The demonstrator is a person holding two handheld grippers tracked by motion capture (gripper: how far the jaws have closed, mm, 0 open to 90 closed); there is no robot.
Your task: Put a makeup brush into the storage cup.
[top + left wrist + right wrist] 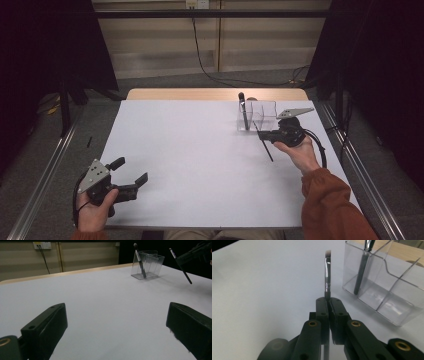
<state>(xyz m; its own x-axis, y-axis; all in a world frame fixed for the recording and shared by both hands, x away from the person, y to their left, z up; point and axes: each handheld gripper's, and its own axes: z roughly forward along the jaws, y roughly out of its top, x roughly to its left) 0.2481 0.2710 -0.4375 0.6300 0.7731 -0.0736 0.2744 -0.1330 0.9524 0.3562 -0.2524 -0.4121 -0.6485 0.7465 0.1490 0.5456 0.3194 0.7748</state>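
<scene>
Broad white rectangular table (200,165) with a pale wooden far edge, its near corners cut off at the bottom of the high view. Toward the far right, standing on it, a clear plastic compartmented organiser (260,116); dividers hard to count from above, plainer in the right gripper view (384,287), where the right side is cropped. In the leftmost compartment, leaning, a dark-handled makeup brush (243,111), bristle head up; tip cut off at the top edge of the right gripper view (362,272), seen whole in the left gripper view (140,261). At the near left, held in a hand above the table, black two-jaw left gripper (131,172), jaws spread wide with nothing but bare table between them (116,325). At the right, just in front of the organiser, black right gripper (263,135), jaws clamped tight on a thin black-handled angled brush (264,145) with a silver ferrule. Handle end hidden behind the jaws in the right gripper view (327,277); the left gripper view (180,265) shows the brush in the air, clear of the table. Long axis tilted: bristles up and toward the organiser, handle slanting down toward the person, close beside the organiser, outside it.
</scene>
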